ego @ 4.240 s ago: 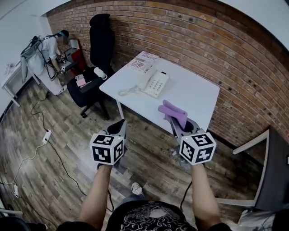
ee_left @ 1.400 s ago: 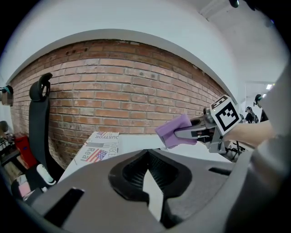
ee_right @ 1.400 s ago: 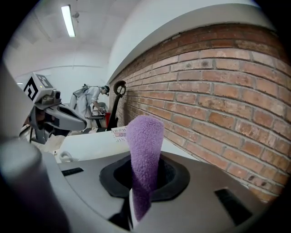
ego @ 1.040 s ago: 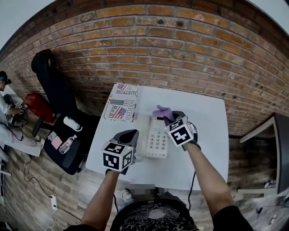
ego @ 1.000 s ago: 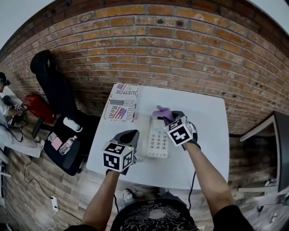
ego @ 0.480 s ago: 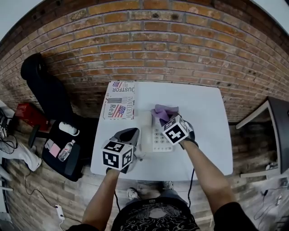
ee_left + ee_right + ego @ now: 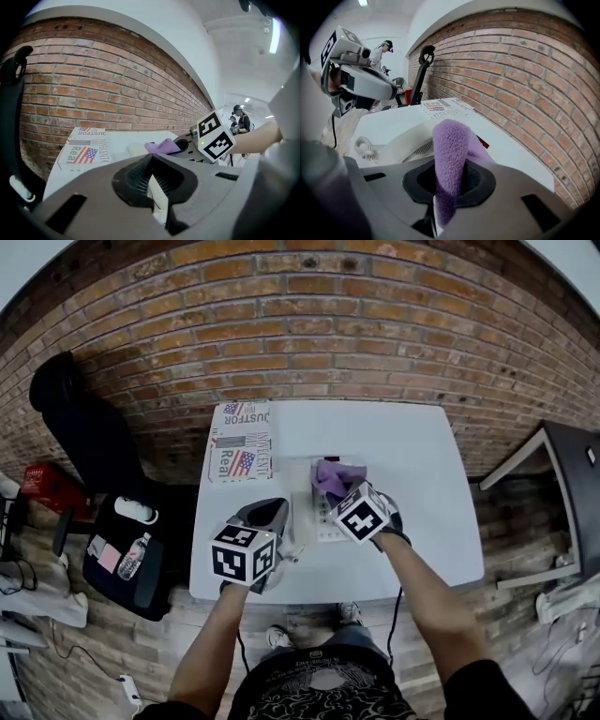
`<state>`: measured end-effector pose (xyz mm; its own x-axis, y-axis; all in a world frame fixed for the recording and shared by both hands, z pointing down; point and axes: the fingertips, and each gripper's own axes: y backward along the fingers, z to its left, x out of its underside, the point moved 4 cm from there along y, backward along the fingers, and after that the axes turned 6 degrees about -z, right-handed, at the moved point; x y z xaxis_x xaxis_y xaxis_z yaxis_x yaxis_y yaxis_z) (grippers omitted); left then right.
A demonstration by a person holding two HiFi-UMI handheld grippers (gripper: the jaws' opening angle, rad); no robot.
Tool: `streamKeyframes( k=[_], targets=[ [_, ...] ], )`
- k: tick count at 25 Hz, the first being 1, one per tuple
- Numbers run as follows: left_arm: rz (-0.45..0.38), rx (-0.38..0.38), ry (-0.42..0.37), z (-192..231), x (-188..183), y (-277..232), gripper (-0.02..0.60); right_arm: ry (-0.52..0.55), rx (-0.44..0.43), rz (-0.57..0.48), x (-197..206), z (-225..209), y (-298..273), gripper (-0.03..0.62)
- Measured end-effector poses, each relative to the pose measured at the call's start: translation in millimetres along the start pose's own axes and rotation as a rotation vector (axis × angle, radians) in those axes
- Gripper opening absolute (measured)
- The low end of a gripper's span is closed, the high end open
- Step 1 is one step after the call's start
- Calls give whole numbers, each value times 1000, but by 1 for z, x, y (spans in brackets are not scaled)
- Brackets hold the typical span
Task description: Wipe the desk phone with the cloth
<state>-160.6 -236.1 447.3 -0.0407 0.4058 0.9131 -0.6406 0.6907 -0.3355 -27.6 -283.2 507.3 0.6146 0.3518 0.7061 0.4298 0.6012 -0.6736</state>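
Observation:
A white desk phone [image 7: 302, 498] lies on the white table [image 7: 412, 456]. My right gripper [image 7: 339, 487] is shut on a purple cloth [image 7: 331, 474], which rests over the phone's upper part. In the right gripper view the cloth [image 7: 450, 150] stands up between the jaws, with the phone's handset [image 7: 405, 140] and coiled cord [image 7: 365, 147] just beyond. My left gripper [image 7: 272, 513] hovers at the phone's left side, shut with nothing in it. The left gripper view shows the cloth [image 7: 161, 146] and the phone [image 7: 136, 150] ahead.
A newspaper [image 7: 239, 442] lies at the table's back left corner. A black office chair [image 7: 66, 418] stands left of the table, and a brick wall [image 7: 300, 324] runs behind it. A dark desk edge [image 7: 562, 484] is at the right.
The head view has come in over the table. My right gripper has carried the cloth forward and down onto the phone. The left gripper stays beside the phone.

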Motion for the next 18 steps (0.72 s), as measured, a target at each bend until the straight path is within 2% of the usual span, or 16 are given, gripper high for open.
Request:
streamKeyframes(
  k=[18],
  targets=[
    [31,74,-20,-6,12,14,8,-55,-65,40,28,46,21,44]
  ],
)
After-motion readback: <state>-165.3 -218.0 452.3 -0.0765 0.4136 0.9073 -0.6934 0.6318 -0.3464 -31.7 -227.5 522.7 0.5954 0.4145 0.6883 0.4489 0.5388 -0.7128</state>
